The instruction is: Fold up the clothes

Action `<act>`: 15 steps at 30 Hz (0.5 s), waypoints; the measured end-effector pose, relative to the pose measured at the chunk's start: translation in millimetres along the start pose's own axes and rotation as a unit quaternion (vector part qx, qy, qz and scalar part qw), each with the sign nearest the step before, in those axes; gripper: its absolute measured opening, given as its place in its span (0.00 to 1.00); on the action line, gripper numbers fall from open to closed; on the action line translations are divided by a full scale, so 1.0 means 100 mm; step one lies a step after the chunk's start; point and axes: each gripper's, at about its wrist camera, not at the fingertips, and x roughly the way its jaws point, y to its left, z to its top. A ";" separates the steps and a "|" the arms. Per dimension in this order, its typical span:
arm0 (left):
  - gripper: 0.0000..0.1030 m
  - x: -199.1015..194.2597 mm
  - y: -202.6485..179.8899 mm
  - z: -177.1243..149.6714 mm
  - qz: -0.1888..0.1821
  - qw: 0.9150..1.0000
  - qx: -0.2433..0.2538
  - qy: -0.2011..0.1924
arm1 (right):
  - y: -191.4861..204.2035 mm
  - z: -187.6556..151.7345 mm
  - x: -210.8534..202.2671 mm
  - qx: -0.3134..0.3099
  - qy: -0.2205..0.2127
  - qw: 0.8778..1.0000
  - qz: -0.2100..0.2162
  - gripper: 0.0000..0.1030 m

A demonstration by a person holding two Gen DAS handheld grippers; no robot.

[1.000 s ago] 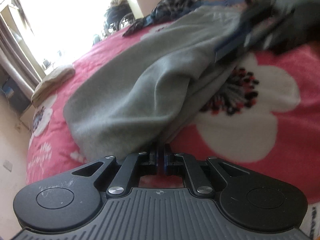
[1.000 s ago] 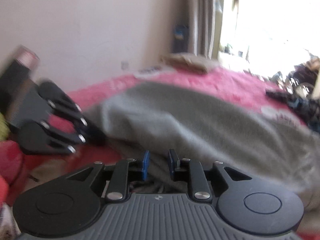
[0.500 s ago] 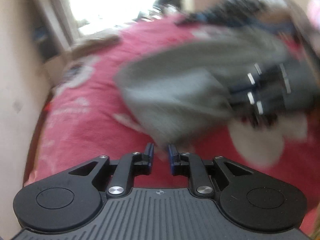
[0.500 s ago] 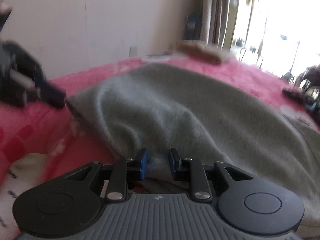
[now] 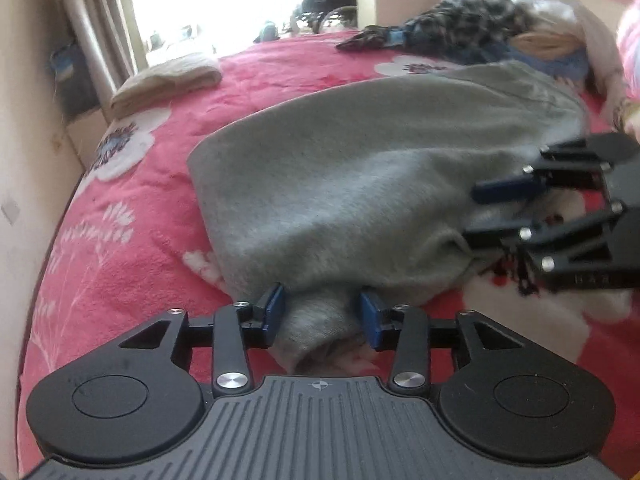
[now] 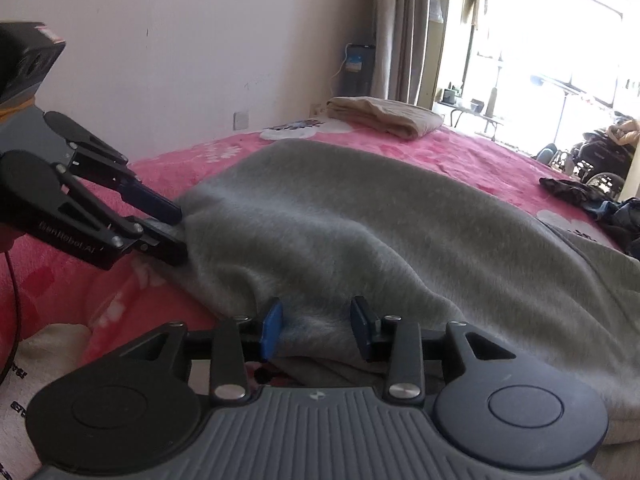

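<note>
A pink floral bedspread (image 5: 132, 248) covered the bed, running ahead of both grippers to a pale wall (image 6: 200, 40), curtains (image 6: 400, 28) and a sunlit window (image 6: 552, 32). A grey garment (image 5: 360, 176) lay across it, its near edge between the jaws of the left gripper (image 5: 322, 318) and of the right gripper (image 6: 316, 330), which had both just been opening and stood apart, not pressing. Beyond it lay a folded beige cloth (image 6: 384, 116) and, to the right, a heap of dark clothes (image 5: 460, 36).

Fuzzy matt grey fleece garment (image 5: 360, 168), plush pink floral blanket (image 5: 132, 240), matt black plastic left claw (image 5: 323, 316)
</note>
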 end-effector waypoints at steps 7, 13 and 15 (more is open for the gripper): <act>0.48 -0.03 -0.02 -0.01 0.021 1.000 -0.004 -0.002 | -0.35 0.17 -0.46 0.086 -0.058 0.992 -0.069 0.40; 0.52 -0.03 -0.01 0.02 0.026 0.999 -0.020 0.004 | -0.68 -0.30 -0.33 0.138 0.012 0.985 -0.100 0.40; 0.52 -0.04 0.00 0.03 0.026 0.999 -0.024 0.006 | -0.66 -0.15 -0.42 0.133 -0.002 0.985 -0.110 0.40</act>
